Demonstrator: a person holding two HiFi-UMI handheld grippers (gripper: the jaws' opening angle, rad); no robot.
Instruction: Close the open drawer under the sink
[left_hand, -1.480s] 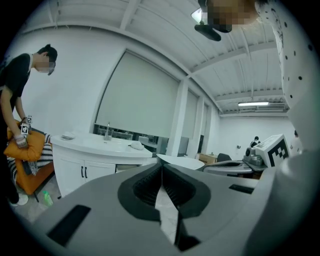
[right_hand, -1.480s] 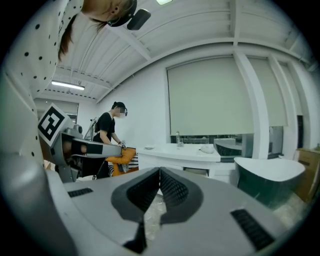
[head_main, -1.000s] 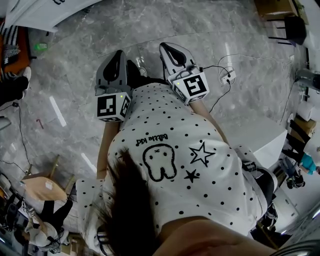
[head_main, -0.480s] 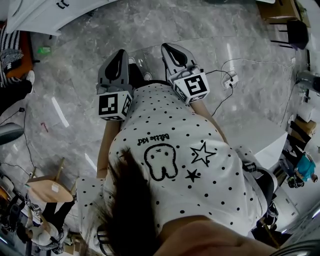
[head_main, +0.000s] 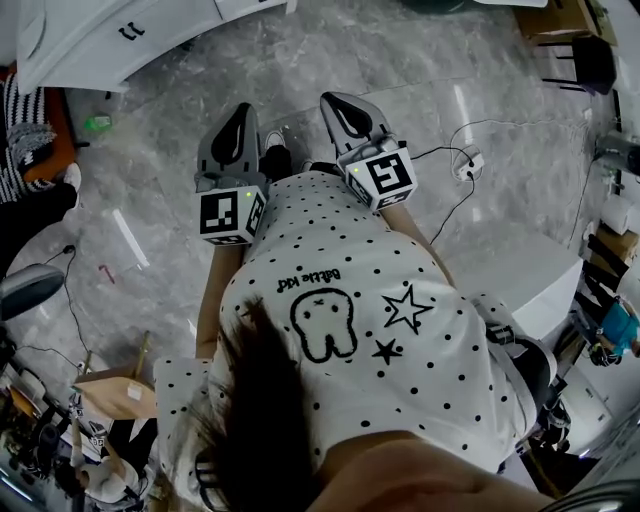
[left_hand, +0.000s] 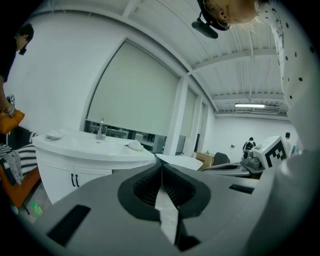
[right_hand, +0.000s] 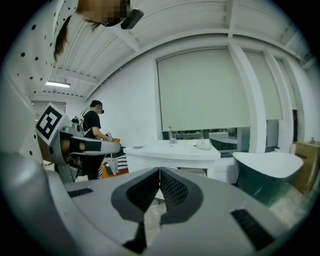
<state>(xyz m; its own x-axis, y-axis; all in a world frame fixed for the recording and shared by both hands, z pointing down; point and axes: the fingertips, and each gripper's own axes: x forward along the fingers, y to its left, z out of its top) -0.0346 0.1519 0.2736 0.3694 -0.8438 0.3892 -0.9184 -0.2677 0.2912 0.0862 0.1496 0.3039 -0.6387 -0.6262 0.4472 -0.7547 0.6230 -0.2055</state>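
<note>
The white sink cabinet (left_hand: 95, 152) with a tap and two black door handles (left_hand: 75, 179) stands ahead at the left in the left gripper view. In the right gripper view the sink cabinet (right_hand: 172, 150) is ahead at the centre. A white block (right_hand: 225, 172) juts out under its right end; I cannot tell whether it is the drawer. A corner of the cabinet (head_main: 110, 40) shows top left in the head view. My left gripper (head_main: 240, 112) and right gripper (head_main: 336, 100) are side by side over the floor, well short of it. Both are shut and hold nothing.
Grey marble floor lies all round. A white bathtub (right_hand: 265, 170) stands right of the cabinet. A person in black (right_hand: 95, 125) stands at the left beside it. A cable and socket strip (head_main: 465, 160) lie on the floor at the right. A wooden stool (head_main: 110, 390) stands behind on the left.
The floor has slid down the head view and more of the white cabinet with its black handles has come in at the top left. Both grippers stay shut and side by side.
</note>
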